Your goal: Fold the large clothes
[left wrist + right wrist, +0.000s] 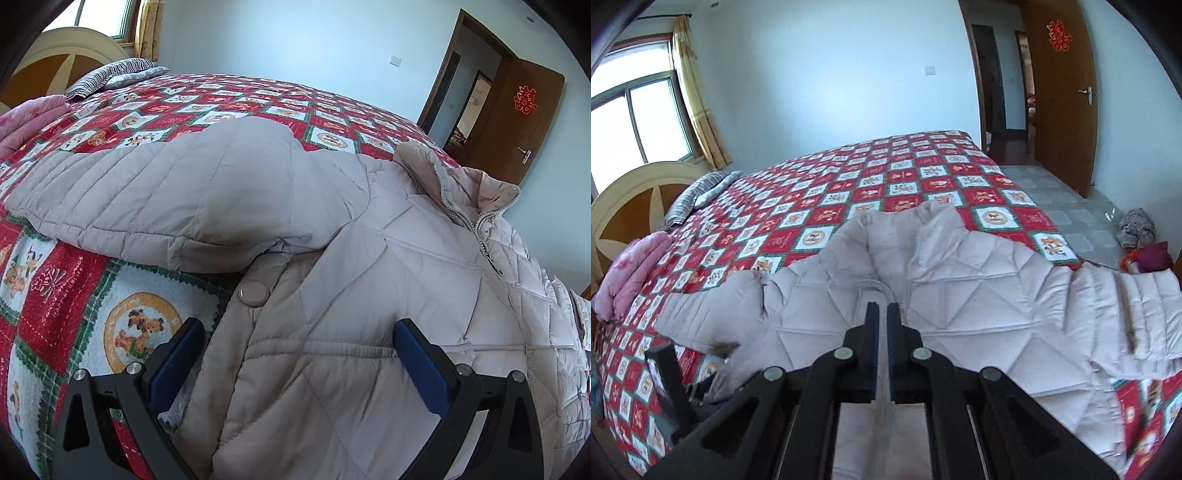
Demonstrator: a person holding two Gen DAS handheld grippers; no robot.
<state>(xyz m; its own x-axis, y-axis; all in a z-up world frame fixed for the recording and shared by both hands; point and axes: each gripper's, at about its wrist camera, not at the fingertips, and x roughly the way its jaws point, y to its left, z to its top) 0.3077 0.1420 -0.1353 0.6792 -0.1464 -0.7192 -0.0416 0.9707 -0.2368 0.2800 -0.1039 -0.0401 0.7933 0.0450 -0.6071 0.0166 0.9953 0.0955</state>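
Bedspread (pixel 886 173) under tool-pinched jacket (pixel 979 295)

Matt quilted cloth jacket (pixel 369 277)

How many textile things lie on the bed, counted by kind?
Quilted beige jacket: 1
Folded pink blanket: 1
Striped pillow: 1
Red patterned bedspread: 1
Total: 4

Left gripper (pixel 299 354): jaws spread wide, nothing between them. Right gripper (pixel 882 314): jaws nearly closed (thin fabric fold pinched between).
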